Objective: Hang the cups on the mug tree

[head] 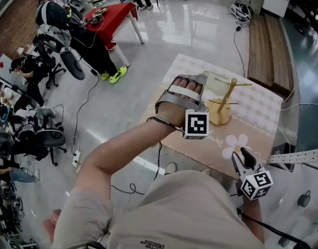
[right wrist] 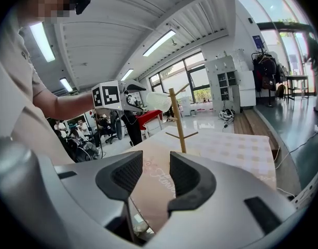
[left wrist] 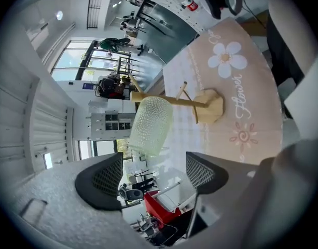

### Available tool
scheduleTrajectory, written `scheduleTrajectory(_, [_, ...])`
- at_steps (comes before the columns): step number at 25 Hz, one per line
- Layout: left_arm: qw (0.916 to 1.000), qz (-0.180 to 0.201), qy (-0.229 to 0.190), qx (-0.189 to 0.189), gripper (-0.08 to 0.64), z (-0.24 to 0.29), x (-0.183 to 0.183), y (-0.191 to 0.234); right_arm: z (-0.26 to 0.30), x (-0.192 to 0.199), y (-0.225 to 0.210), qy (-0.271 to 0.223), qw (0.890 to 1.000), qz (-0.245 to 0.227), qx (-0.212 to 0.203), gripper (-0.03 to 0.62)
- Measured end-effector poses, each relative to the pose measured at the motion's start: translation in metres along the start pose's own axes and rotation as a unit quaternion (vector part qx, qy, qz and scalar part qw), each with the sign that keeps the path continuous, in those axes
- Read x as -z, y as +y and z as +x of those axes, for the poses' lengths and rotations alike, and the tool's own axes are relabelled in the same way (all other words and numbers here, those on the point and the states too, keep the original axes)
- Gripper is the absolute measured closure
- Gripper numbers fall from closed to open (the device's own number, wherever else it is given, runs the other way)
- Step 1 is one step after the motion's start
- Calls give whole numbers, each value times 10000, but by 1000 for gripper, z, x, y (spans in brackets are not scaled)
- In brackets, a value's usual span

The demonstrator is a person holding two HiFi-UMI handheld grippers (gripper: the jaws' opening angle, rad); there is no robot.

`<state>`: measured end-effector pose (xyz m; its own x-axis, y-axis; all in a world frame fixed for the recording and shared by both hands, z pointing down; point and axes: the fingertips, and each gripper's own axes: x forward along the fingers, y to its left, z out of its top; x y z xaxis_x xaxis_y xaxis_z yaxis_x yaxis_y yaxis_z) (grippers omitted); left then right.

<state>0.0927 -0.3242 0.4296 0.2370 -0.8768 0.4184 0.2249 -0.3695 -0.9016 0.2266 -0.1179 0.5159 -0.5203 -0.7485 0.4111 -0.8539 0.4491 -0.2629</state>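
Observation:
A wooden mug tree point(head: 227, 100) stands on a beige tablecloth point(head: 257, 113) printed with flowers. In the left gripper view a knobbly clear glass cup point(left wrist: 151, 126) hangs at a peg of the tree point(left wrist: 200, 104), just beyond my left gripper point(left wrist: 154, 165), whose jaws stand open and apart from it. From the right gripper view that cup point(right wrist: 159, 101) shows beside the tree's stem point(right wrist: 177, 121). My right gripper point(right wrist: 156, 165) is open with nothing between its pads, and sits low at the table's near corner point(head: 245, 160).
A red table point(head: 109, 14) and seated people with office chairs point(head: 50, 139) fill the left of the room. Cables point(head: 83, 108) trail over the glossy floor. A wooden platform point(head: 270, 51) lies behind the table.

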Motion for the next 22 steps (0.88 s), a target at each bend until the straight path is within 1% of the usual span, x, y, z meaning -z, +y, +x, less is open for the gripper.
scheduleTrajectory(3, [9975, -512, -76, 481, 189, -20, 13, -12, 3, -3, 12, 52, 10000, -79, -17, 422])
scheduleTrajectory(5, [9906, -1112, -255, 760, 190, -31, 23, -21, 11, -5, 20, 74, 9999, -149, -45, 422])
scheduleTrajectory(6, [9844, -1450, -367, 930, 190, -36, 28, -27, 16, -7, 24, 85, 9998, -180, -62, 422])
scheduleTrajectory(7, [9760, -1794, -484, 1138, 189, -40, 33, -36, 21, -8, 29, 98, 9997, -206, -72, 422])
scheduleTrajectory(8, [9652, -2141, -607, 1370, 190, -46, 37, -46, 25, -9, 34, 108, 9997, -226, -72, 422])
scheduleTrajectory(9, [9522, -2490, -741, 1605, 189, -51, 40, -57, 28, -10, 39, 112, 9996, -241, -64, 422])
scheduleTrajectory(10, [9369, -2844, -889, 1826, 190, -58, 44, -66, 31, -12, 45, 111, 9996, -254, -55, 423])
scheduleTrajectory(11, [9190, -3208, -1059, 2033, 190, -65, 46, -74, 34, -13, 51, 107, 9996, -272, -49, 425])
scheduleTrajectory(12, [8980, -3577, -1251, 2235, 190, -73, 49, -81, 38, -15, 58, 106, 9995, -296, -49, 428])
scheduleTrajectory(13, [8739, -3946, -1460, 2436, 190, -81, 51, -86, 42, -18, 65, 111, 9994, -325, -51, 431])
scheduleTrajectory(15, [8184, -4651, -1884, 2801, 190, -100, 54, -96, 49, -21, 80, 127, 9992, -386, -50, 439])
scheduleTrajectory(16, [7899, -4962, -2080, 2942, 190, -109, 55, -99, 51, -22, 87, 127, 9991, -410, -47, 444])
scheduleTrajectory(17, [7636, -5230, -2248, 3049, 192, -119, 55, -101, 54, -23, 93, 119, 9990, -431, -48, 450])
scheduleTrajectory(18, [7408, -5447, -2390, 3120, 196, -128, 57, -102, 57, -23, 99, 104, 9989, -447, -59, 454])
scheduleTrajectory(22, [6666, -6027, -2932, 3264, 242, -159, 65, -102, 68, -24, 120, 63, 9988, -477, -92, 483])
